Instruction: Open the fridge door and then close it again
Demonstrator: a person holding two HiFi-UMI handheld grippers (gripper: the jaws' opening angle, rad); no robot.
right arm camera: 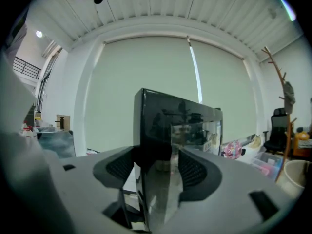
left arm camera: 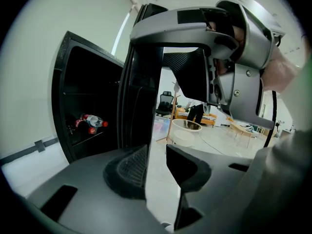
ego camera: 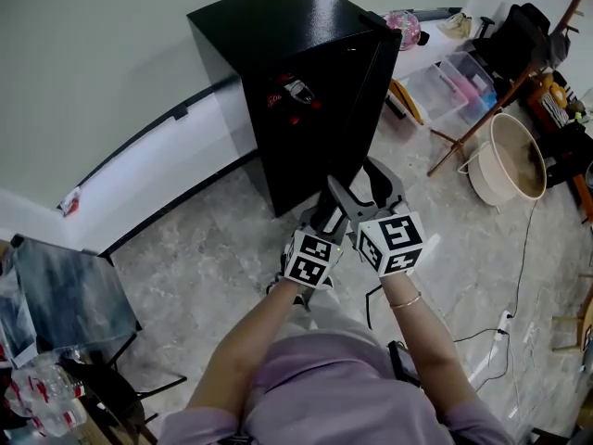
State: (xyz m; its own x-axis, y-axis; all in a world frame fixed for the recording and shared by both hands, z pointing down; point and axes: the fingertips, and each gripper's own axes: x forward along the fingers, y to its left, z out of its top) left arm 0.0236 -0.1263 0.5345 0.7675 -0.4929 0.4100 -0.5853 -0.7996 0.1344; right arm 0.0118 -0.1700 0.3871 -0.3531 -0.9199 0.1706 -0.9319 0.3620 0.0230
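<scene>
A small black fridge [ego camera: 278, 26] stands against the wall with its door [ego camera: 371, 91] swung out towards me. Red-capped bottles [left arm camera: 90, 122] lie on a shelf inside. In the right gripper view the door's glossy free edge [right arm camera: 156, 145] fills the gap of my right gripper [right arm camera: 157, 172], and both pads lie against it. My left gripper [left arm camera: 156, 167] sits just below and beside it at the same edge. Its pads stand apart with bare floor showing between them, and the door's edge [left arm camera: 141, 106] rises just beyond the left pad [left arm camera: 127, 168]. In the head view both grippers [ego camera: 335, 193] [ego camera: 366, 179] meet at the door's lower edge.
Clear plastic boxes [ego camera: 454, 82] and a round beige tub [ego camera: 510, 160] on a wooden stand sit right of the fridge. A dark chair [ego camera: 65, 295] and a pack of bottles [ego camera: 42, 392] are at my left. A cable and power strip [ego camera: 505, 323] lie on the floor at right.
</scene>
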